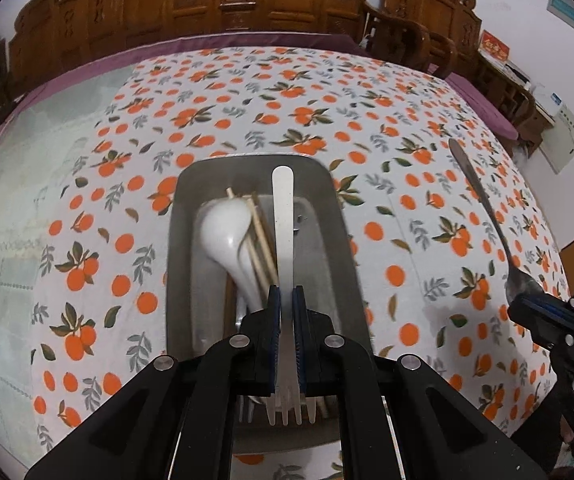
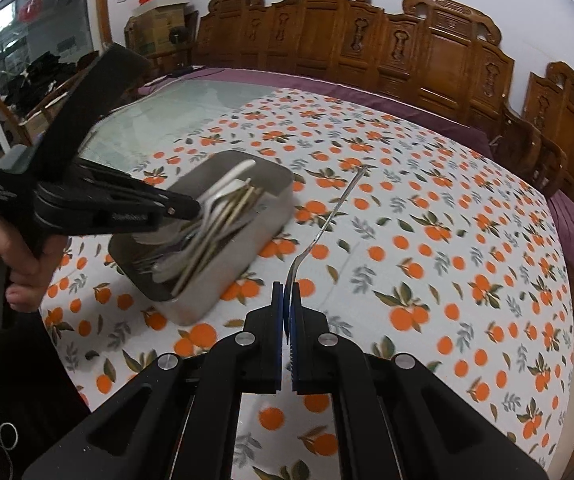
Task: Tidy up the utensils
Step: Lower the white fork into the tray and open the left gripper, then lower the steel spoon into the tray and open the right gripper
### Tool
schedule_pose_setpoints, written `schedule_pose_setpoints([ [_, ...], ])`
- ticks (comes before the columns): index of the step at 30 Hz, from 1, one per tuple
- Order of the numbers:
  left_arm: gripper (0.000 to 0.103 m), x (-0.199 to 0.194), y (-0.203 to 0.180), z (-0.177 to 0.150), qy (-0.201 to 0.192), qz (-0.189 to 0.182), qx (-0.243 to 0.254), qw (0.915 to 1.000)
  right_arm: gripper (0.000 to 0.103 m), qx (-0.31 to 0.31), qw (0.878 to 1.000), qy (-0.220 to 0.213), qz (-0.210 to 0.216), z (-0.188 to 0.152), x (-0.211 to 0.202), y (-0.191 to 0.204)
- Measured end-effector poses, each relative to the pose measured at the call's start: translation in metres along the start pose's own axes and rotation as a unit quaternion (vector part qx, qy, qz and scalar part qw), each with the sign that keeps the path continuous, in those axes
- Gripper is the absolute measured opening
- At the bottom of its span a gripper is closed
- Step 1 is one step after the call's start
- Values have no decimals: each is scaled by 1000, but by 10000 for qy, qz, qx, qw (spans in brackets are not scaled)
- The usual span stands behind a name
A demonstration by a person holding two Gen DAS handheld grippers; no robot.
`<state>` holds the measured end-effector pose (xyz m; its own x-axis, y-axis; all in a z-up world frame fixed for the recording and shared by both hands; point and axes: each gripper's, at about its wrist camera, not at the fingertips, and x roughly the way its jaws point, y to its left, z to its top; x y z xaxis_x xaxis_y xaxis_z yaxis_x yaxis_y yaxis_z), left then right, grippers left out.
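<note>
Jaws of my left gripper [image 1: 285, 308] clamped on a flat white plastic fork [image 1: 283, 216] above the grey metal tray [image 1: 339, 240], right gripper [image 2: 287, 300] pinching a steel spoon [image 2: 327, 220] beside it, over the orange-print counter [image 2: 447, 240], white ladle [image 1: 223, 236] and chopsticks [image 1: 261, 236] crowding the tray.

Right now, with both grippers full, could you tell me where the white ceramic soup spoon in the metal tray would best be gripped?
Probably its handle, from above. The white ceramic soup spoon lies in the grey metal tray against the wooden chopsticks. Its bowl is broad and rounded, likely slippery for shut pads; the narrower handle suits the jaws better.
</note>
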<state>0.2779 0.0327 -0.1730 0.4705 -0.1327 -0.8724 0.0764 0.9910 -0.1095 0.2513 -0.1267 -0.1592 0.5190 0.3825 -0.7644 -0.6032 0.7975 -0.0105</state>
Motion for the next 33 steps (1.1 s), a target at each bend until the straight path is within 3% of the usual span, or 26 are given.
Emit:
schedule_pose_setpoints([
  [5,8,8,7,-1,86,36,-62,9999,3,-63,9999,-17,88,8,4,11],
  [6,17,8,9,-1,99,22,-88,9999,3,-72,9999,-21,102,10,4,12],
  [8,22,6,12,-2,58,28,-124,9999,3,-96,9998,-34,155,13,5,16],
  [20,28,-36,44,-14,-310,288,-278,9987,3,-158,9984,-31,539,35,26,46],
  [33,33,-78,74,-34,-571,427,-446,9965,3,-53,9947,454,917,50,86,75],
])
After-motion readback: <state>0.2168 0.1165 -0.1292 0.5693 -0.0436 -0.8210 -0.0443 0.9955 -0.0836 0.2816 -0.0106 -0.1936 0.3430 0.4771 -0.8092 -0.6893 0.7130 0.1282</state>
